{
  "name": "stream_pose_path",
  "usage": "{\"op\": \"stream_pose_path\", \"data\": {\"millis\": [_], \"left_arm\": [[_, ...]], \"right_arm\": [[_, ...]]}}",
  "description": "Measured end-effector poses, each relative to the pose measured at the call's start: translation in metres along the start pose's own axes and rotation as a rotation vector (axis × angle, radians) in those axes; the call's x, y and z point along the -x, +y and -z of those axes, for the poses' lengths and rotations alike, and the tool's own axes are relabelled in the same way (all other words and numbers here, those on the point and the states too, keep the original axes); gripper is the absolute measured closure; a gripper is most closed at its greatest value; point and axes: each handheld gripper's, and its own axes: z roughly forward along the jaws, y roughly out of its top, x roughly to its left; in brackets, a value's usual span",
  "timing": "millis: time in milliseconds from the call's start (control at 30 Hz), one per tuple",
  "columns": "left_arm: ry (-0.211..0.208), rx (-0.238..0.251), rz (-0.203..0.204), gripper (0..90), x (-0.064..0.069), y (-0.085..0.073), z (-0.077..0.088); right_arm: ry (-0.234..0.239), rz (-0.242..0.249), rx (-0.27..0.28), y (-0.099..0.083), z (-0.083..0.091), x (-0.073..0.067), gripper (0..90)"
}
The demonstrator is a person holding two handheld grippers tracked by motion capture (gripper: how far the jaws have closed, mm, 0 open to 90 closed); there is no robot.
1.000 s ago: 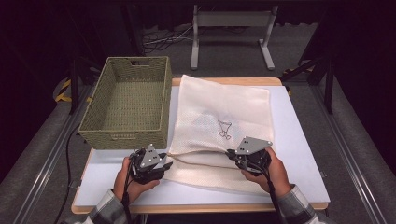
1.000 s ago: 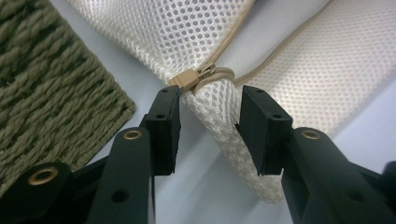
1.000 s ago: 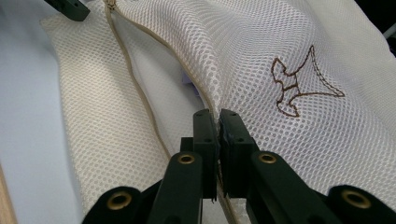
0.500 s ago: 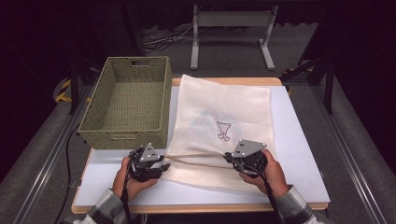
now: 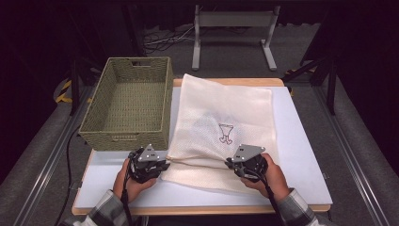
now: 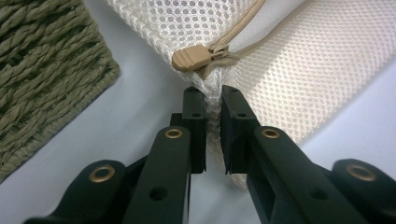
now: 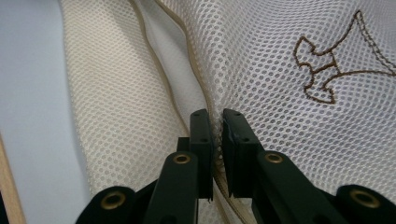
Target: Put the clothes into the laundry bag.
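Holding the mesh bag by its near edge, you have one pair of tongs on each side of it. Start on the left: the woven basket stands just past your left tongs, next to the bag, with its open top up, so it looks ready to take something. Your left tongs have just been closing, and now they are clenched on the bag's corner, right below the tan zipper pull. Pinching there keeps that end of the zipper from sliding away. In the middle, the bag lies flat on the white surface, reaching away from both tongs, with a small brown drawing stitched on it. The zipper line runs between your two hands. On the right, your right tongs are clenched on a fold of mesh beside that zipper line. I think you hold both ends so the edge stays tight and the bag can be lifted or opened without bunching up.
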Motion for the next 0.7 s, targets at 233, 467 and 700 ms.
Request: {"op": "stream_pose_path", "data": {"millis": [233,467,700], "left_arm": [[-0.011,-0.002,-0.035,83.0,0.002,-0.008,0.004],[0.015,-0.021,-0.054,81.9,0.004,-0.011,0.004],[0.025,-0.02,-0.058,81.8,0.006,-0.011,0.003]], "right_arm": [[0.031,-0.01,-0.034,-0.003,-0.007,0.001,79.4],[0.047,-0.004,-0.08,-0.007,-0.016,0.001,76.4],[0.056,-0.034,-0.096,-0.011,-0.02,0.002,71.7]]}}
